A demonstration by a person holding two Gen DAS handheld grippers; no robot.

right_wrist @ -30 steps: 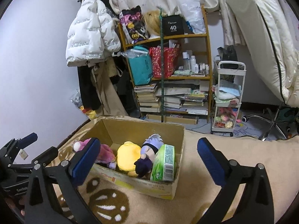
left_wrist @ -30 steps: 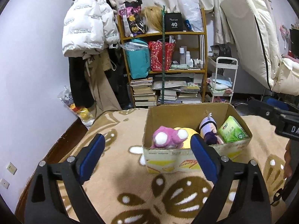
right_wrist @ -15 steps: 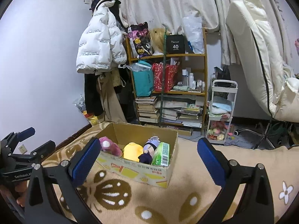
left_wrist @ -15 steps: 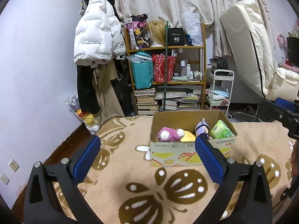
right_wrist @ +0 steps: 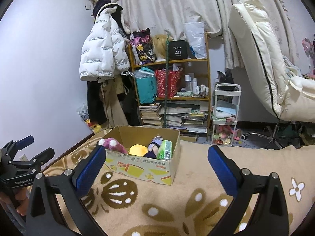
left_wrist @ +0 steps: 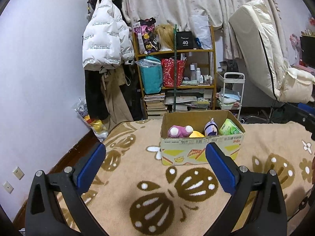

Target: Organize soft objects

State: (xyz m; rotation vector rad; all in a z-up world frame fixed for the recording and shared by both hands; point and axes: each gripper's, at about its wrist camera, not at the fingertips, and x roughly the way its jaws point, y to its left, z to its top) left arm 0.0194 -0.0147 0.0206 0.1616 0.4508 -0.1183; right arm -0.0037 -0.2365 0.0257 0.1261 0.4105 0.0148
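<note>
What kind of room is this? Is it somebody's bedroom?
Probably a bedroom or living space in a home. A white puffer jacket hangs on the wall, a wooden shelf holds bags and stacked books, and a cardboard box of plush toys sits on a soft flowered blanket.

I was looking into a lived-in bedroom at home. A tan blanket [left_wrist: 122, 179] with brown flower shapes filled the lower half of both views, spread over what looked like a bed. At upper left a white puffer jacket [left_wrist: 104, 45] hung over darker clothes against a lilac wall [left_wrist: 39, 68]. At centre stood a wooden shelf unit [left_wrist: 177, 74] crammed with gift bags, bottles and stacked books, a box marked 40 on top. Floral curtains [right_wrist: 167, 5] ran along the top, and a cream mattress [right_wrist: 254, 55] leaned at upper right.
</note>
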